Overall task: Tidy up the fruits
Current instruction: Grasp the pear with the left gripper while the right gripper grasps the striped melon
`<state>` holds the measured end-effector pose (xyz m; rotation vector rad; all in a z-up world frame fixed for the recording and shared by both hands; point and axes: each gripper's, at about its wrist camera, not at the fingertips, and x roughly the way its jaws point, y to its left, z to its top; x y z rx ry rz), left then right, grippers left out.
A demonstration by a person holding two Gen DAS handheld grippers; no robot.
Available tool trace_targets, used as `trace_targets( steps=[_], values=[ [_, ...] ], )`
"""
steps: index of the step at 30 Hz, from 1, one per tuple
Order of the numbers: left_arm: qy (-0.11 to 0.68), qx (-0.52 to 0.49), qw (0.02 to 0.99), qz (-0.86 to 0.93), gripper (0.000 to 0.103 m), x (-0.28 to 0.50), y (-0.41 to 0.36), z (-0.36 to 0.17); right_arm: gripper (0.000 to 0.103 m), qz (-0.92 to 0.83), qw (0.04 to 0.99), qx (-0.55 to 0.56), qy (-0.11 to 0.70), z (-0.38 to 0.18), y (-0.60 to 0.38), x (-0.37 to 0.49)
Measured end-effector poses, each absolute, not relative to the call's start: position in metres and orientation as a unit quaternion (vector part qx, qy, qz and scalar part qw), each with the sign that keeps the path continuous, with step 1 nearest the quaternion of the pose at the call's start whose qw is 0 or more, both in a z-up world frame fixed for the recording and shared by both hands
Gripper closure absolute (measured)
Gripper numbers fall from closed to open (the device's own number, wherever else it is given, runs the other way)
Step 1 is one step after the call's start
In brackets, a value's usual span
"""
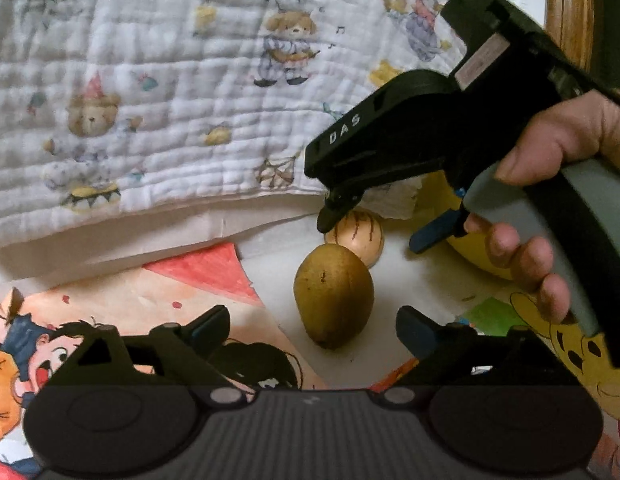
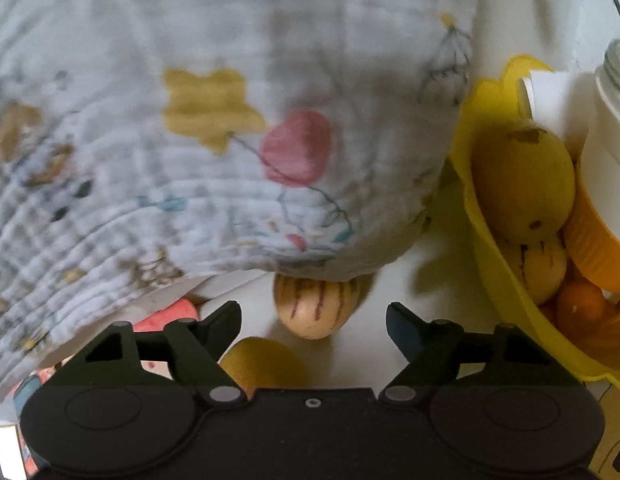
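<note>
A brown-green pear (image 1: 334, 296) lies on the white surface just ahead of my left gripper (image 1: 312, 318), which is open; the pear sits in the gap and touches neither finger. Behind it lies a pale striped fruit (image 1: 364, 236). My right gripper (image 1: 380, 226), held by a hand (image 1: 550, 140), comes down over that fruit from the right. In the right wrist view the striped fruit (image 2: 316, 312) sits between the open fingers of the right gripper (image 2: 313, 309), with a gap on each side. The pear (image 2: 262, 360) shows below the left finger.
A quilted blanket (image 1: 170, 100) with bear prints hangs over the far edge, partly covering the striped fruit (image 2: 316, 312). At the right a yellow bowl (image 2: 482, 208) holds a yellow pear (image 2: 522, 184), another striped fruit (image 2: 542, 268) and an orange (image 2: 582, 304). A white and orange container (image 2: 606, 200) stands beside it. Cartoon mats (image 1: 150, 300) cover the surface.
</note>
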<state>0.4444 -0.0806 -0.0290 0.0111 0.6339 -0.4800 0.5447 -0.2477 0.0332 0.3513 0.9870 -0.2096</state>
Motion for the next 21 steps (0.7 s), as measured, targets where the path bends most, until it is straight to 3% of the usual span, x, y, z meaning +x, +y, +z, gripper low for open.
trace_targets(
  steps=[17, 21],
  values=[
    [0.316, -0.031, 0.916, -0.246, 0.036, 0.477, -0.089, -0.051, 0.047, -0.100, 0.854, 0.175, 0.479, 0.009, -0.264, 0.583],
    [0.314, -0.046, 0.912, -0.259, 0.044, 0.481, -0.085, -0.054, 0.047, -0.100, 0.854, 0.174, 0.479, 0.012, -0.265, 0.592]
  ],
)
